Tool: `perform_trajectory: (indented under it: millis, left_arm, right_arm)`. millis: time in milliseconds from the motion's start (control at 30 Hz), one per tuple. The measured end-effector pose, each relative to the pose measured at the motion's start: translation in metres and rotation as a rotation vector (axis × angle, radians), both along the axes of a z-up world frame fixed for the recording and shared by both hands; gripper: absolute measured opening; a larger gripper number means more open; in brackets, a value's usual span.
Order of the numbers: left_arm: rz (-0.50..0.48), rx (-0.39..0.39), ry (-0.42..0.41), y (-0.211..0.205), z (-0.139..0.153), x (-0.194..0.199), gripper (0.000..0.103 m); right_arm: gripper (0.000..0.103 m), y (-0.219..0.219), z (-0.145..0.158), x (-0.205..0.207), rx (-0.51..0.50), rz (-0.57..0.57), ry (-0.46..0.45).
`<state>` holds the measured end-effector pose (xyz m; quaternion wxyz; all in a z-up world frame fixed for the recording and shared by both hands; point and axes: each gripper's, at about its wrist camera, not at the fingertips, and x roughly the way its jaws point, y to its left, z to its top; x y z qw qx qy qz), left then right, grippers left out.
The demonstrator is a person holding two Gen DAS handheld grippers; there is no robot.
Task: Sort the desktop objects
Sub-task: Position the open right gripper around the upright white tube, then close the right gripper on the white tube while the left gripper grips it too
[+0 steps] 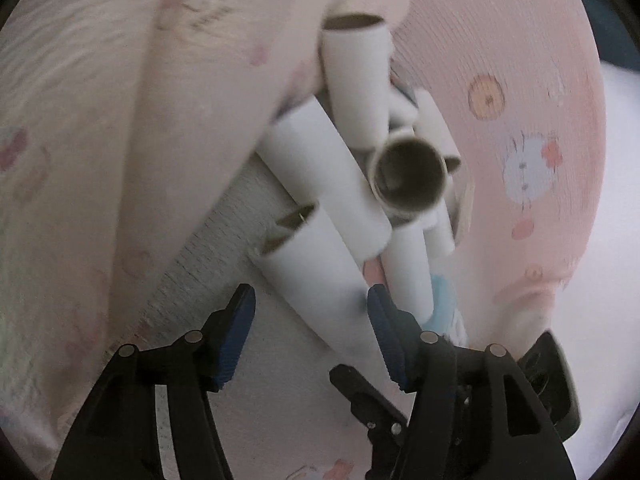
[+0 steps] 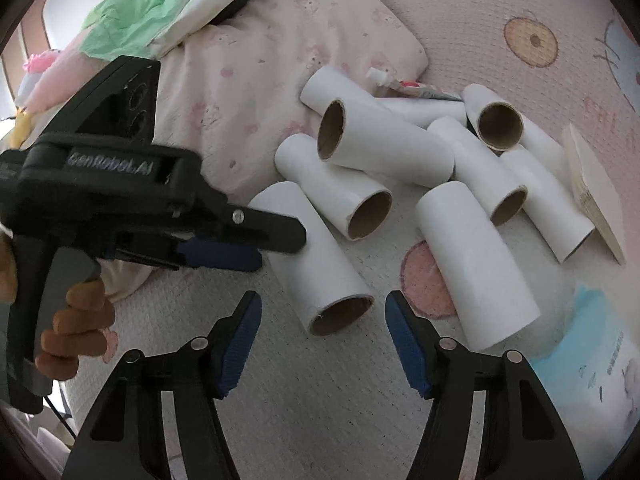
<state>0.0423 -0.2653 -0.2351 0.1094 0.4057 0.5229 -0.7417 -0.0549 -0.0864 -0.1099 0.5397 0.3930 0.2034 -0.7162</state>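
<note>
Several white cardboard tubes (image 2: 384,148) lie in a loose heap on a pink and white blanket (image 2: 320,400). The nearest tube (image 2: 316,264) points its brown open end at my right gripper (image 2: 322,320), which stands open just short of it, touching nothing. My left gripper (image 1: 310,316) is open around that same tube (image 1: 316,276): its right pad (image 1: 380,320) is at the tube's side, the left pad (image 1: 240,320) stands clear. In the right wrist view the left gripper (image 2: 276,240) comes in from the left, held by a hand (image 2: 76,332).
A pink pillow (image 2: 280,60) lies behind the heap, with green cloth (image 2: 132,12) and a plush toy (image 2: 40,68) beyond it. A small squeeze tube (image 2: 412,88) lies at the heap's far side, a pale flat board (image 2: 592,192) at its right, a blue and white pack (image 2: 592,360) near right.
</note>
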Motion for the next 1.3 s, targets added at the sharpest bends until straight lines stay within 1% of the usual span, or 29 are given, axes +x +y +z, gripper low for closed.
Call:
perform_trajectory:
  millis: [100, 167, 200, 267, 367, 433, 500, 567, 633, 667, 767, 867, 1000, 1067, 1200, 1300]
  left_arm:
    - [0.027, 0.016, 0.000, -0.004, -0.002, -0.003, 0.064]
    - [0.032, -0.004, -0.011, -0.005, -0.002, -0.005, 0.063]
    - [0.034, -0.017, -0.019, -0.004, -0.001, -0.006, 0.060]
    - [0.017, -0.029, -0.010, -0.003, -0.001, -0.007, 0.058]
    - [-0.011, -0.027, 0.010, 0.000, -0.002, -0.008, 0.056]
    - [-0.010, -0.019, 0.022, 0.000, -0.004, -0.006, 0.055]
    - [-0.008, -0.002, 0.029, 0.002, -0.006, -0.006, 0.054]
    - [-0.014, 0.014, 0.034, 0.005, -0.006, -0.007, 0.052]
    - [-0.042, 0.012, 0.035, 0.010, -0.004, -0.009, 0.050]
    - [-0.055, 0.004, 0.034, 0.012, -0.003, -0.009, 0.049]
    - [-0.107, -0.007, 0.034, 0.023, 0.000, -0.011, 0.044]
    - [-0.147, -0.013, 0.030, 0.035, -0.001, -0.015, 0.040]
    - [-0.187, 0.026, 0.040, 0.049, -0.007, -0.022, 0.040]
    - [-0.209, 0.032, 0.047, 0.057, -0.007, -0.026, 0.040]
    - [-0.276, 0.008, 0.046, 0.077, -0.003, -0.039, 0.040]
    - [-0.342, -0.018, 0.048, 0.096, 0.000, -0.046, 0.040]
  right_arm:
    - [0.063, 0.001, 0.000, -0.002, -0.014, -0.006, -0.018]
    - [0.063, 0.002, 0.002, -0.007, -0.041, -0.017, -0.045]
    - [0.063, 0.002, 0.002, -0.009, -0.047, -0.024, -0.049]
    - [0.063, 0.002, 0.003, -0.012, -0.052, -0.034, -0.052]
    - [0.063, 0.002, 0.004, -0.013, -0.068, -0.020, -0.069]
    - [0.063, 0.002, 0.004, -0.007, -0.066, -0.001, -0.057]
    - [0.063, 0.000, 0.003, 0.000, -0.041, 0.026, -0.043]
    - [0.061, -0.005, 0.003, 0.002, -0.027, 0.057, -0.026]
    - [0.055, -0.004, 0.003, 0.011, -0.014, 0.082, 0.024]
    - [0.053, -0.004, 0.003, 0.015, -0.012, 0.092, 0.037]
    - [0.050, 0.003, 0.001, 0.024, 0.000, 0.106, 0.039]
    - [0.048, 0.011, -0.006, 0.027, 0.024, 0.078, 0.012]
    - [0.046, 0.027, -0.006, 0.024, 0.027, 0.010, -0.030]
    - [0.044, 0.034, -0.004, 0.020, 0.038, -0.029, -0.054]
    - [0.044, 0.050, -0.001, 0.016, 0.047, -0.084, -0.069]
    - [0.044, 0.066, 0.001, 0.013, 0.034, -0.140, -0.108]
